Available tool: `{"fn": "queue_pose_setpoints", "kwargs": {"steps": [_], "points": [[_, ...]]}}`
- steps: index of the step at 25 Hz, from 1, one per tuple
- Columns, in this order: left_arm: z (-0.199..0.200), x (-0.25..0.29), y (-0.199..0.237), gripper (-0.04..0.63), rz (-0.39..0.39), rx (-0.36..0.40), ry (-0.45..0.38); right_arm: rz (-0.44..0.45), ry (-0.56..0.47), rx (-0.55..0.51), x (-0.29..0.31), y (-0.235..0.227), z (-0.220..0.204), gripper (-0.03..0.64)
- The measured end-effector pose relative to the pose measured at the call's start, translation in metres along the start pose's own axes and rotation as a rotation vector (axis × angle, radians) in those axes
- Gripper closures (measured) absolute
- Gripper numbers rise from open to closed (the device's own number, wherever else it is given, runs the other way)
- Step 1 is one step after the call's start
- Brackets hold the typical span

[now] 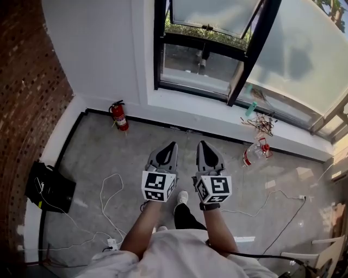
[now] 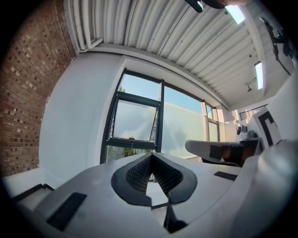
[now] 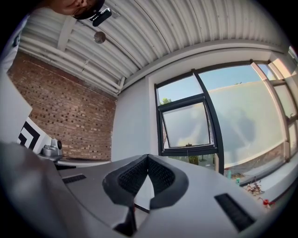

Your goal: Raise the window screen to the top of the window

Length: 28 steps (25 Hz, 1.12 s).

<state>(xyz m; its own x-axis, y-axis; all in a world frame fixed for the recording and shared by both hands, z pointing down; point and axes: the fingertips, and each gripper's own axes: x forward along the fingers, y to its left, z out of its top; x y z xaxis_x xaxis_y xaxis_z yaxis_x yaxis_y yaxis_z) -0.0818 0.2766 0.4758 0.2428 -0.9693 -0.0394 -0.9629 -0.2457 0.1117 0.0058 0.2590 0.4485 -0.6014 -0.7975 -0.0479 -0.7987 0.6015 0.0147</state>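
Rough brick wall (image 1: 24, 81), matt concrete floor (image 1: 98, 152), window frame (image 1: 160, 43) — smooth dark metal, frosted glass pane (image 1: 299, 59).

"How many grippers were there?"

"Two: the left gripper (image 1: 172, 145) and the right gripper (image 1: 200, 144), with one marker cube (image 1: 158, 186) apiece, so two cubes."

"And on the floor?"

"One red fire extinguisher (image 1: 119, 117), one black case (image 1: 51, 187), one clear bottle (image 1: 251, 153), one power strip (image 1: 112, 244) and one white shoe (image 1: 182, 197). There were several white cables (image 1: 111, 187). I couldn't count them apart."

"Windows?"

"One black-framed window (image 1: 163, 49), with one sash (image 3: 186, 125) tilted open. One tangle of wires (image 1: 265, 125) lay on its sill."

"Lights?"

"Two ceiling lamps, the nearer lamp (image 2: 236, 13) and the farther lamp (image 2: 259, 75), in the left gripper view."
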Motion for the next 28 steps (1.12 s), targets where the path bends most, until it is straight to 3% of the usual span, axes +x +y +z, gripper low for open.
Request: {"fn": "queue_pose_setpoints", "kwargs": {"steps": [6, 11, 21, 28], "points": [[0.026, 0.118, 0.020, 0.595, -0.017, 0.007, -0.052, 0.037, -0.044, 0.030, 0.100, -0.077, 0.012, 0.615], [0.043, 0.200, 0.034, 0.595, 0.014, 0.024, -0.073, 0.066, -0.069, 0.031, 0.162, -0.133, 0.024, 0.615], [0.005, 0.298, 0.065, 0.595, 0.018, -0.005, -0.010, 0.081, -0.017, 0.074, 0.238, -0.186, -0.022, 0.615], [-0.020, 0.387, 0.108, 0.595, -0.055, -0.018, 0.029, 0.015, 0.039, 0.096, 0.316, -0.223, -0.062, 0.615]]}}
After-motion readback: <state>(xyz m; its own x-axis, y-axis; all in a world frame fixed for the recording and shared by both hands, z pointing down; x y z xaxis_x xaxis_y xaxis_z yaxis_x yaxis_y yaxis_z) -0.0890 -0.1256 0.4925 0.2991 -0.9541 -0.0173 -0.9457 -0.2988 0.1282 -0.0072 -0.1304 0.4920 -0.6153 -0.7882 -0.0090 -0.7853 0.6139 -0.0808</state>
